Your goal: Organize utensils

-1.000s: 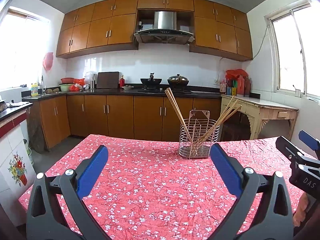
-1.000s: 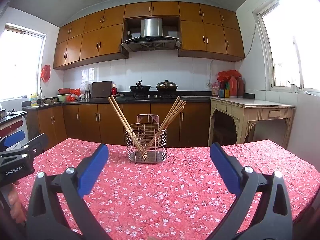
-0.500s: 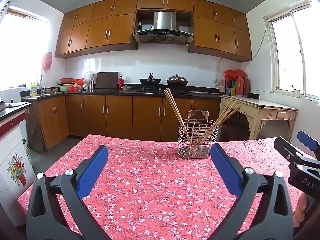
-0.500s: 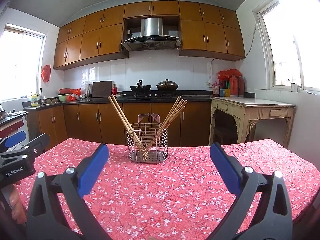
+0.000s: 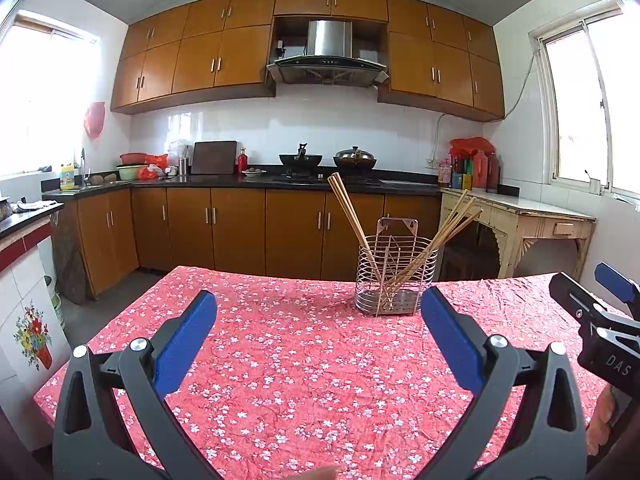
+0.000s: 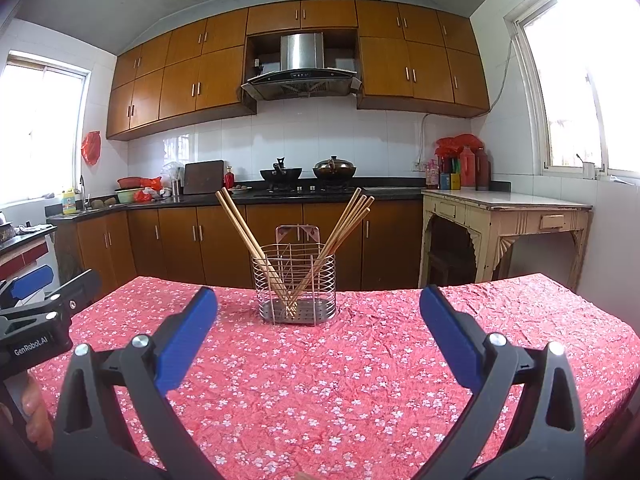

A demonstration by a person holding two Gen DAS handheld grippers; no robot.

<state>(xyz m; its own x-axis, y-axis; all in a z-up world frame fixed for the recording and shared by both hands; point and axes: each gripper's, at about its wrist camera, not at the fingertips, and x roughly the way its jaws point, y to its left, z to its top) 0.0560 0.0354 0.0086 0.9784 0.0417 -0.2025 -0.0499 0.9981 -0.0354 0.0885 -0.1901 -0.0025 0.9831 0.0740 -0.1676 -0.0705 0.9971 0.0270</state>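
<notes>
Two claws are yours, left claw (image 5: pixel 318 334) and right claw (image 6: pixel 318 330), both spread wide and holding nothing above the red floral surface (image 6: pixel 360 380). At its far edge stands a wire holder (image 6: pixel 295 286) with every visible chopstick (image 6: pixel 244 232) already inside, some leaning left, others right. No loose utensils show, so the sorting looks finished or nearly so.
</notes>
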